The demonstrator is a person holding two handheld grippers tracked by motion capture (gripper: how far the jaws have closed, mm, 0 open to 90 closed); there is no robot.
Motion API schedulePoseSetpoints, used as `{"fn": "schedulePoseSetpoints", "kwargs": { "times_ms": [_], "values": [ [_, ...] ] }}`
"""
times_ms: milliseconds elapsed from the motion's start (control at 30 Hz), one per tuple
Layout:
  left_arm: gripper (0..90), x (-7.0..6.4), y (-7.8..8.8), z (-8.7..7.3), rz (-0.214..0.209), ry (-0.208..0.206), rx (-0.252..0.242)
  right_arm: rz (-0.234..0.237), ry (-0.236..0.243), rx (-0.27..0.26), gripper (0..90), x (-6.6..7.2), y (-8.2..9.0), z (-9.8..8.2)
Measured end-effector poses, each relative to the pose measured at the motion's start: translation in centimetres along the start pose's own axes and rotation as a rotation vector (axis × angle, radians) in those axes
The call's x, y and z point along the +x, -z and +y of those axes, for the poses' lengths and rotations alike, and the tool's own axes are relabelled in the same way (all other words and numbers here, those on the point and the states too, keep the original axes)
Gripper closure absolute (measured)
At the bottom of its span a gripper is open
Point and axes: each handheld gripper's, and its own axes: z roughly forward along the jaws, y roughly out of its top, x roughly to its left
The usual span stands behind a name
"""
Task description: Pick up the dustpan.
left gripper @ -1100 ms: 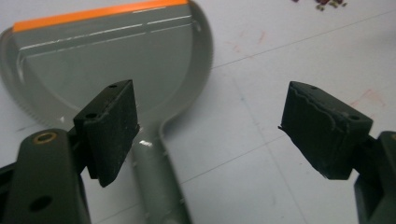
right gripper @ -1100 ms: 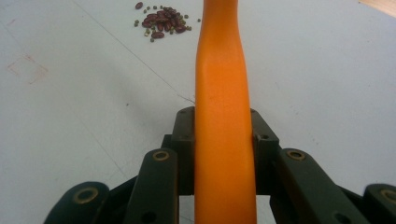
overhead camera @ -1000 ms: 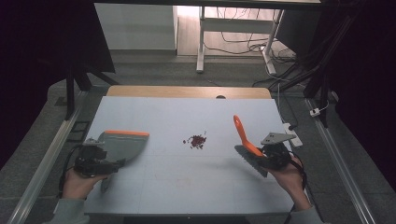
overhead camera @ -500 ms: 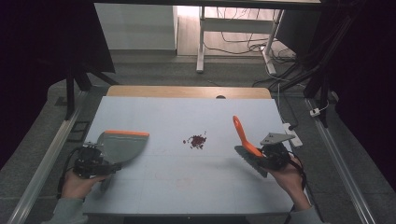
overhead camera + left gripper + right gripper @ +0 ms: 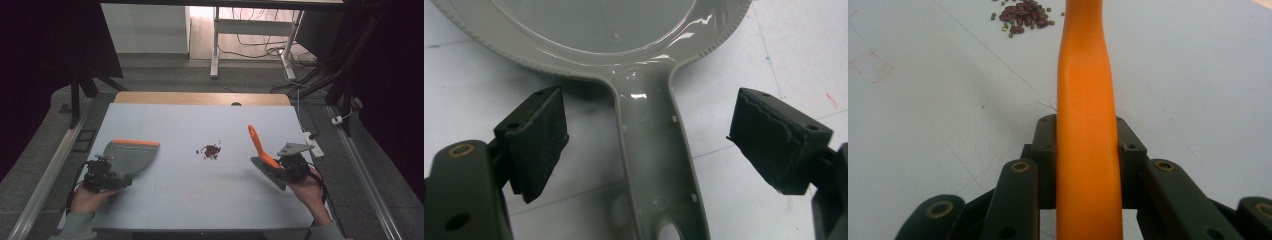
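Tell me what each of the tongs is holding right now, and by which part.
The right tongs are shut on the orange plastic brush, gripping its handle. The left tongs hold nothing: they stand open either side of the grey plastic dustpan's handle.

Pale blue-grey table (image 5: 200,200), wood-brown strip along its far edge at upper centre. Grey dustpan (image 5: 131,156) at lower left, orange strip on its front lip; glossy grey handle between black jaws in the left gripper view. Dark red beans (image 5: 210,150) at centre, mixed with a few olive-green ones (image 5: 1020,14). Bright orange brush (image 5: 260,146) at lower right, dark grey bristles below. Black left gripper (image 5: 102,176); black right gripper (image 5: 291,167), light grey plate on top. Faint red marks on the table at upper left of the right gripper view. Grey sleeves at the bottom edge.
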Motion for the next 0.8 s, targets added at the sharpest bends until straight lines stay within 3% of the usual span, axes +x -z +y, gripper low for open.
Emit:
{"fn": "schedulePoseSetpoints", "kwargs": {
  "times_ms": [133, 367, 800],
  "values": [
    [15.8, 0.2, -0.8, 0.0, -0.016, 0.018, 0.010, -0.002, 0.007, 0.003, 70.3, 0.0, -0.1, 0.0],
    [20.4, 0.4, -1.4, 0.0, 0.004, 0.045, -0.007, -0.004, 0.006, -0.003, 70.3, 0.0, 0.1, 0.0],
    [42.8, 0.6, -1.4, 0.1, -0.018, 0.082, -0.048, -0.013, 0.014, -0.002, 70.3, 0.2, 0.0, 0.0]
  ]
}}
